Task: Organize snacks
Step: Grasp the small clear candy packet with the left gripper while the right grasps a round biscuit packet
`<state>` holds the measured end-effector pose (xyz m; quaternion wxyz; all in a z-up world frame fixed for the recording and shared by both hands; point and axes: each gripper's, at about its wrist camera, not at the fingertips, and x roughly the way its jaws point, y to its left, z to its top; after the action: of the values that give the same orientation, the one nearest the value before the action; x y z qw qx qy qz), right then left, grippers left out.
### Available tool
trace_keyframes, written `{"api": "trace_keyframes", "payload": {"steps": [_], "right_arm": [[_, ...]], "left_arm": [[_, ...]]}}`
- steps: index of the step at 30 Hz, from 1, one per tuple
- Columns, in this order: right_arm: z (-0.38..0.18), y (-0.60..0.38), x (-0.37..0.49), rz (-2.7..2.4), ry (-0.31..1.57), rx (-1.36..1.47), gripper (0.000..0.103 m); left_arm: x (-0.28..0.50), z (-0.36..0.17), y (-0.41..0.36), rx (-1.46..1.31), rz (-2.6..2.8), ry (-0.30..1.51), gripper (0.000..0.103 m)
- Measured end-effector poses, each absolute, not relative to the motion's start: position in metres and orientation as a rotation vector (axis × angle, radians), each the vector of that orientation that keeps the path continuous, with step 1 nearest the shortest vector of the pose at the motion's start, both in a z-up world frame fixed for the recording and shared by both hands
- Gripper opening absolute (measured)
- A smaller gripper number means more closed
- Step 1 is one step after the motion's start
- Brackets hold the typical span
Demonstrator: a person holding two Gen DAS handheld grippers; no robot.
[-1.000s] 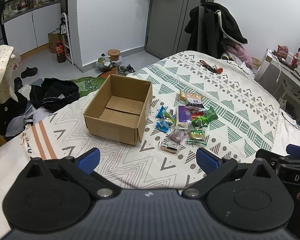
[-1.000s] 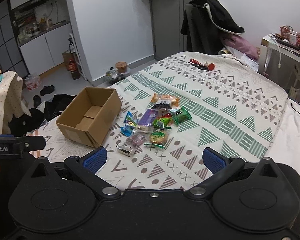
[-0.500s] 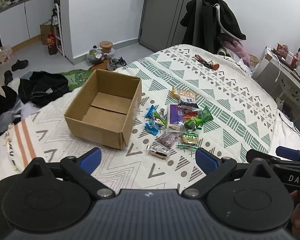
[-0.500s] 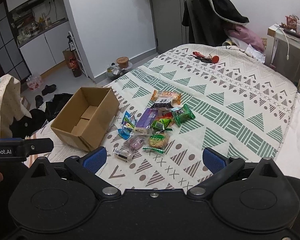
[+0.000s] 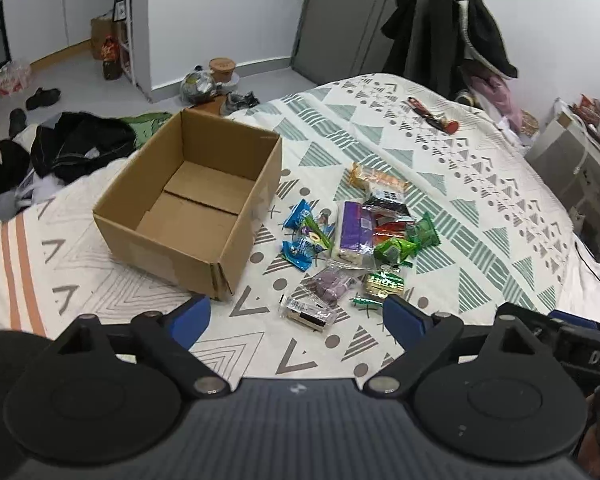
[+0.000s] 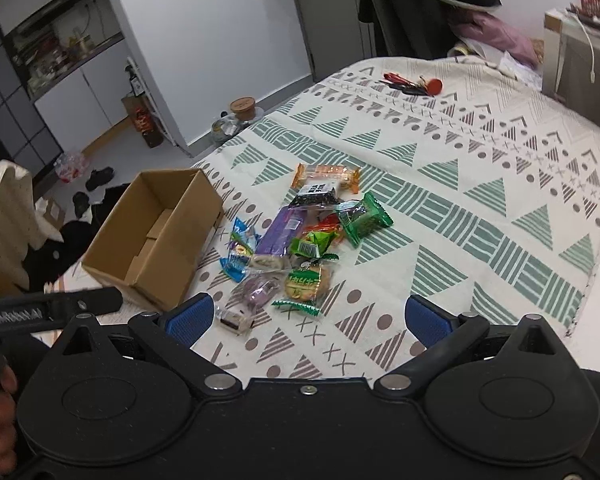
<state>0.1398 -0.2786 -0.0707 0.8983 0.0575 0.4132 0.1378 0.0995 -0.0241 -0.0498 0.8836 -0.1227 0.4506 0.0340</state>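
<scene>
An empty cardboard box (image 5: 188,208) (image 6: 152,236) stands open on the patterned bedspread (image 5: 480,208). Just right of it lies a heap of wrapped snacks (image 5: 356,240) (image 6: 300,240): a purple bar (image 5: 350,228), green packets (image 5: 396,248), blue packets (image 5: 300,236), an orange pack (image 5: 376,178) and a clear-wrapped piece (image 5: 306,312) nearest me. My left gripper (image 5: 296,320) is open, above the bed short of the heap. My right gripper (image 6: 306,318) is open too, also short of the snacks. Neither holds anything.
Red-handled items (image 5: 432,118) lie at the far end of the bed. Dark clothes (image 5: 80,144) and shoes (image 5: 40,98) are on the floor left of the bed. A coat (image 5: 448,28) hangs behind. A desk (image 5: 572,152) stands at the right.
Both grippers have moved forward and lower toward the box and snacks, which now look larger. Both stay open; nothing on the bed has shifted.
</scene>
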Motion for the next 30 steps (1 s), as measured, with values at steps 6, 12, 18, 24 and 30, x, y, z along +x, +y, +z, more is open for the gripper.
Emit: {"api": "trace_keyframes", "payload": {"steps": [6,12,18,24,30], "right_arm": [[-0.088,-0.284,0.158,0.279,0.886,0.150,0.095],[-0.106,-0.282,0.174,0.290,0.938,0.161,0.083],[-0.123,-0.278,0.189,0.309,0.980,0.172,0.074],[-0.142,-0.273,0.205,0.331,1.012,0.189,0.065],[-0.159,-0.266,0.221,0.342,1.053,0.203,0.059]], "left_arm": [[0.117,-0.075,-0.031,-0.304,0.089,0.989,0.076],[0.134,-0.101,-0.030,-0.355,0.124,1.055,0.067],[0.152,-0.125,-0.032,-0.390,0.146,1.124,0.056],[0.172,-0.152,-0.036,-0.433,0.155,1.181,0.047],[0.186,-0.170,-0.040,-0.454,0.176,1.214,0.045]]}}
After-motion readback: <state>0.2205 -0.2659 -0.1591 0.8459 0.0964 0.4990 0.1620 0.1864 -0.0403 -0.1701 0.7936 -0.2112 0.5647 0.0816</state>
